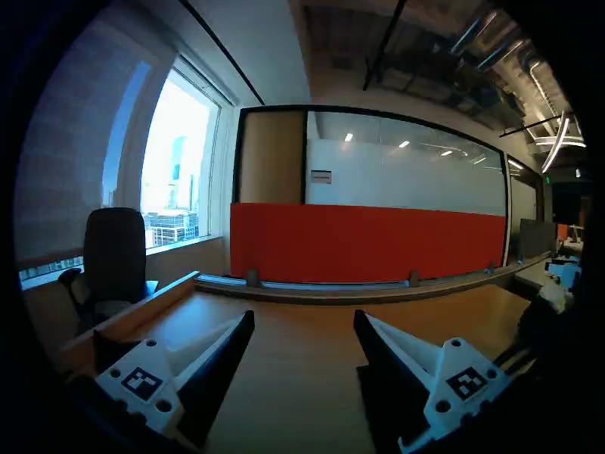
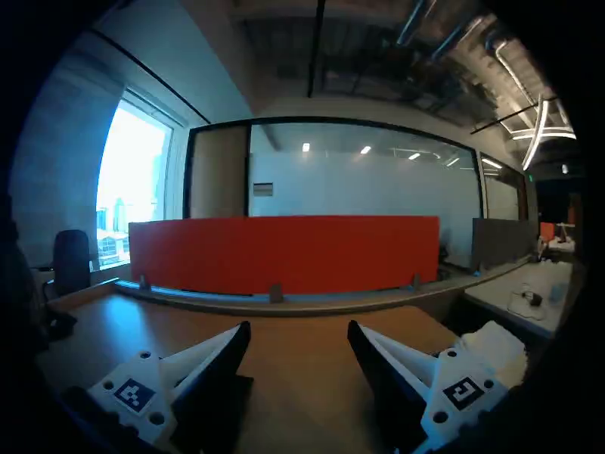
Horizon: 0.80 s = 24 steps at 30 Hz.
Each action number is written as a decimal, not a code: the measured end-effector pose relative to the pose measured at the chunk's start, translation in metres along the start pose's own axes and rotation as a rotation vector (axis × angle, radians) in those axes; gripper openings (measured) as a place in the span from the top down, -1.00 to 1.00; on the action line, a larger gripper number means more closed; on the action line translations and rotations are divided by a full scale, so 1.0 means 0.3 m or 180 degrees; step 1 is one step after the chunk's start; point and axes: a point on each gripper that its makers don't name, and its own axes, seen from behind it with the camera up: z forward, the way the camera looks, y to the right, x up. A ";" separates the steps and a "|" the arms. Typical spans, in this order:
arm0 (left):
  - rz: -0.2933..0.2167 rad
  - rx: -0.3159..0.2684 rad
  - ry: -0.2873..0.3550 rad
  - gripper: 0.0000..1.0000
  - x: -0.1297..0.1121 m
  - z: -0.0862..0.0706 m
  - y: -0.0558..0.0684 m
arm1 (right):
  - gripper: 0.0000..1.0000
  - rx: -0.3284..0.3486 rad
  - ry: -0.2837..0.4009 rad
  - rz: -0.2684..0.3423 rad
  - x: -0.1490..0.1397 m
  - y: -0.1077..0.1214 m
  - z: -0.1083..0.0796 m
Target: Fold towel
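Wooden and bare of clutter, the counter (image 1: 439,304) is the largest thing in both views, stretching out ahead of the grippers. That suits a job which needs a broad flat surface to spread cloth on. Along its far edge stands a red divider panel (image 1: 363,242), with a glass wall (image 1: 408,163) rising behind it. A bright window (image 1: 178,181) lies off to the left, and a dark office chair (image 1: 113,257) sits beneath it, pushed well away from the working area. The left gripper (image 1: 302,318) is held low over the counter and pointed level across it, its jaws spread wide with nothing between them. The right gripper (image 2: 299,327) is held the same way, jaws parted and empty. This looks like a ready posture, since neither has cloth to pinch yet. The towel (image 2: 495,344), or what looks like it, is a white lumpy bundle at the lower right of the right gripper view. It sits just beside that gripper's right finger and outside the jaws. Whether it rests on the counter or hangs at its edge cannot be told. Judged from this, folding has not begun, and the cloth must first be brought onto the open wood.
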 end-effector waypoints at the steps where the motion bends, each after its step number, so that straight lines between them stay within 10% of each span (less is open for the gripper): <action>1: 0.0002 -0.0011 -0.0007 -0.95 0.013 -0.002 0.006 | -0.99 -0.0001 -0.0002 -0.0009 0.028 0.001 -0.008; 24: 0.0118 -0.0373 -0.0217 -0.95 0.181 -0.016 0.100 | -0.99 0.0097 -0.0118 -0.0139 0.257 -0.022 -0.059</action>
